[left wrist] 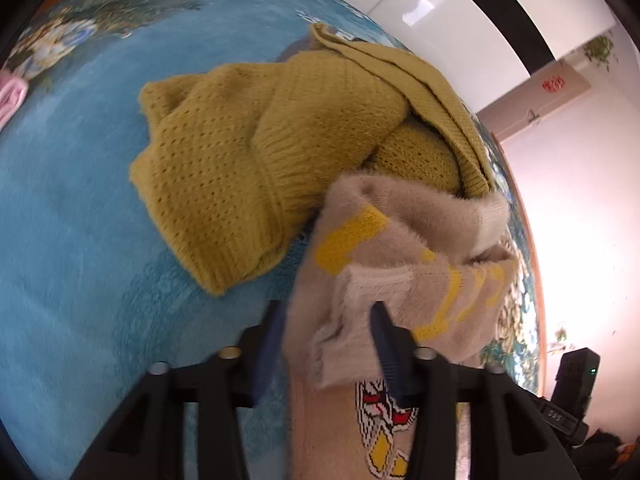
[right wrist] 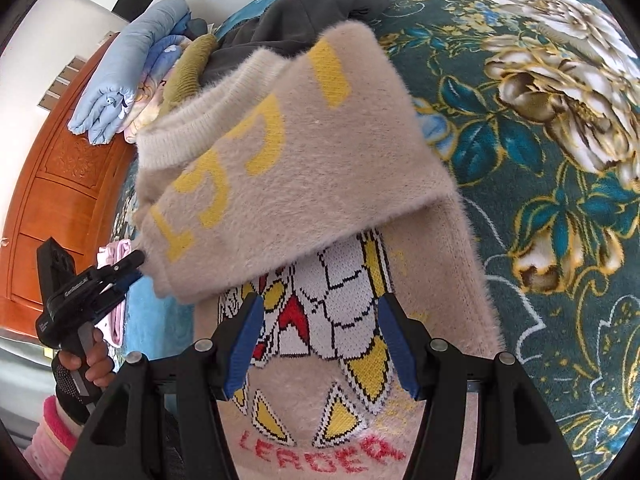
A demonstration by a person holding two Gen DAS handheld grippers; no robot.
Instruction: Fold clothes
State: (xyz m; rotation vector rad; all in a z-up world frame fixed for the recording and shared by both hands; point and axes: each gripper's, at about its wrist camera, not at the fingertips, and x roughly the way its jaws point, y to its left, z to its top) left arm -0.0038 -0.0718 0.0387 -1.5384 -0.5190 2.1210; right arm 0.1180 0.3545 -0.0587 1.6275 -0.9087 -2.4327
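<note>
A fuzzy beige sweater (right wrist: 300,160) with yellow letters and a cartoon print lies on the bed, its top part folded down over the front. My left gripper (left wrist: 326,306) stands open at the fold's left corner, and a flap of the beige sweater (left wrist: 400,240) lies loosely between its blue pads. The right wrist view shows the left gripper (right wrist: 134,268) at that corner, held by a person's hand (right wrist: 92,360). My right gripper (right wrist: 320,298) is open above the print, with nothing gripped.
A mustard knit sweater (left wrist: 224,152) lies crumpled just beyond the beige one, and a dark grey garment (right wrist: 304,12) is behind it. The bed has a blue blanket (left wrist: 80,220) with a teal floral border (right wrist: 540,160). Folded pale blue quilts (right wrist: 120,72) and a wooden headboard (right wrist: 60,200) are at the left.
</note>
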